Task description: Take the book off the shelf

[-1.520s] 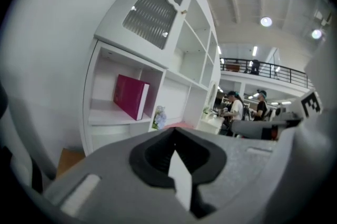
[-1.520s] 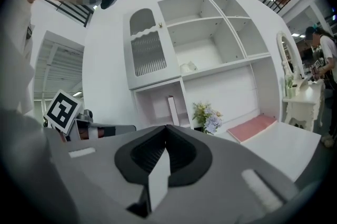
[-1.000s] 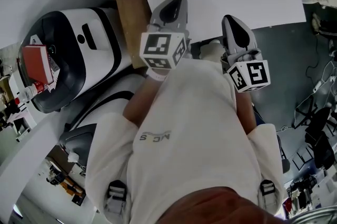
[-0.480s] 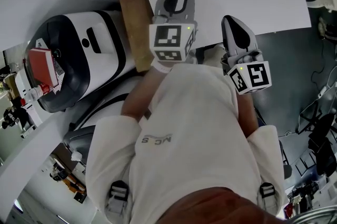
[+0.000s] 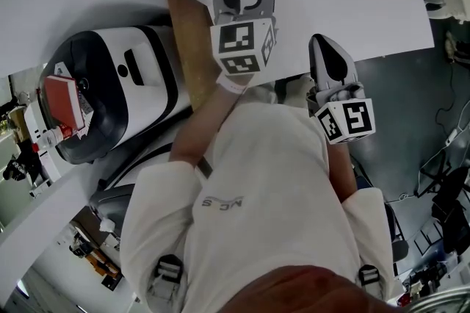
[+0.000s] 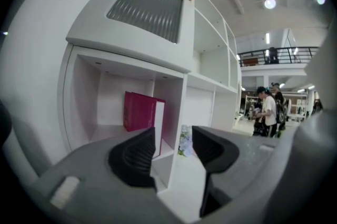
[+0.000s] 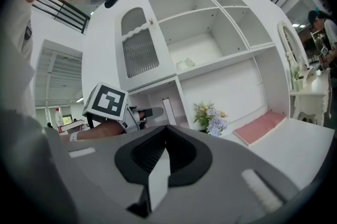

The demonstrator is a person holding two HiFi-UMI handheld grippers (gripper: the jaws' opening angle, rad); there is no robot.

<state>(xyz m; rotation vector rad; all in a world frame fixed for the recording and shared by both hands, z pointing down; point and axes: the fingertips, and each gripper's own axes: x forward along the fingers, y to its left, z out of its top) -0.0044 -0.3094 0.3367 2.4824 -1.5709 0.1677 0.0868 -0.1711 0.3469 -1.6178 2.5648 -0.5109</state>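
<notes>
Book (image 6: 139,111) upright on shelf (image 6: 177,94); left hand-held gripper (image 6: 174,140) opening, nothing between jaws

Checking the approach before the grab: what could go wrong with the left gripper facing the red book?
The left gripper is opening its jaws, nothing between them yet. The book stands close to the compartment's right divider, so one jaw might strike the divider instead of sliding in. The flowers just past it could get knocked.
</notes>
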